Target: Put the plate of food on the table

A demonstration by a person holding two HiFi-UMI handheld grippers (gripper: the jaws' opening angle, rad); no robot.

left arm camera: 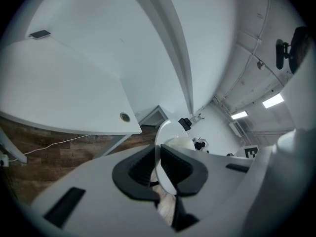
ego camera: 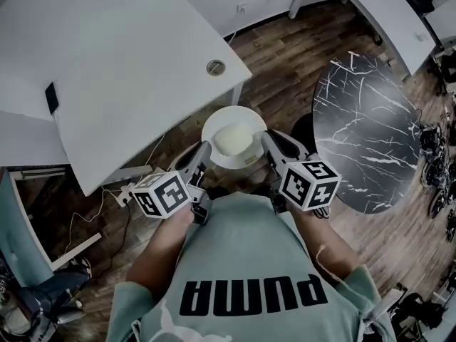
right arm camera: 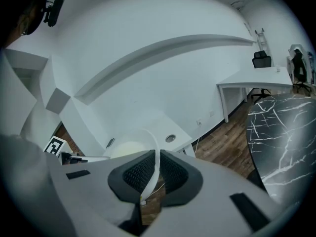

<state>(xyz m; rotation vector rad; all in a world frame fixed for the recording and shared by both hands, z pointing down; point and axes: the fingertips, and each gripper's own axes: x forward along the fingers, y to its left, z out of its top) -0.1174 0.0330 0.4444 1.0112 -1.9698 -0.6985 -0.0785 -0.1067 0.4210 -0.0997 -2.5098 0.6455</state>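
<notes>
A white plate (ego camera: 214, 128) with a pale mound of food (ego camera: 234, 140) hangs in the air in front of the person, above the wooden floor. My left gripper (ego camera: 204, 150) is shut on the plate's left rim and my right gripper (ego camera: 265, 142) is shut on its right rim. In the left gripper view the plate rim (left arm camera: 163, 132) runs between the black pads (left arm camera: 140, 169). In the right gripper view the plate rim (right arm camera: 154, 147) sits pinched between the pads (right arm camera: 138, 174), with the food (right arm camera: 129, 148) beyond. The big white table (ego camera: 114, 70) lies ahead and to the left.
A round black marble table (ego camera: 367, 130) stands to the right. On the white table lie a dark phone (ego camera: 51, 97) near its left edge and a cable grommet (ego camera: 215, 67). Cables (ego camera: 107, 212) trail on the floor at the left. Another white desk (ego camera: 388, 13) stands at the far right.
</notes>
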